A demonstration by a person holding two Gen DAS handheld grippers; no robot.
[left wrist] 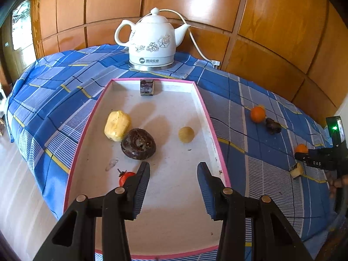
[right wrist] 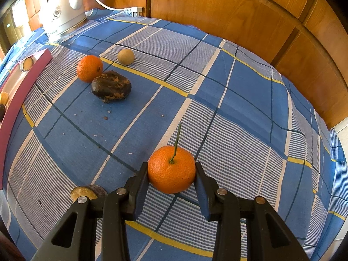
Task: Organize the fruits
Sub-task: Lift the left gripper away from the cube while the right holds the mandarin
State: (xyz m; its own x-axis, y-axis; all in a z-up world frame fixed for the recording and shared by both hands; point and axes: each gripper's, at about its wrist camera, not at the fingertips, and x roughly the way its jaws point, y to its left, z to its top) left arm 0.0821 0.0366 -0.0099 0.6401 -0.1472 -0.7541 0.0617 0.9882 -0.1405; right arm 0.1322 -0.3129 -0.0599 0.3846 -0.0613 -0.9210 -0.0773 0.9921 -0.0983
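Note:
A white tray with a pink rim (left wrist: 208,117) lies on the blue checked cloth. In it are a yellow chunk (left wrist: 117,128), a dark purple round fruit (left wrist: 138,144), a small tan ball (left wrist: 186,134), a cherry tomato (left wrist: 124,177) and a dark cut piece (left wrist: 147,87) at the far end. My left gripper (left wrist: 174,171) hovers open over the tray's near part, nothing between its fingers. My right gripper (right wrist: 171,170) is shut on a tangerine (right wrist: 171,169) with a green stem, low over the cloth; both pads touch its sides.
On the cloth beyond the held tangerine lie a second tangerine (right wrist: 89,68), a dark flaky fruit (right wrist: 111,87) and a small tan fruit (right wrist: 125,57). A cut piece (right wrist: 87,192) sits by my right gripper's left finger. A white kettle (left wrist: 152,41) with its cord stands at the back against the wooden wall.

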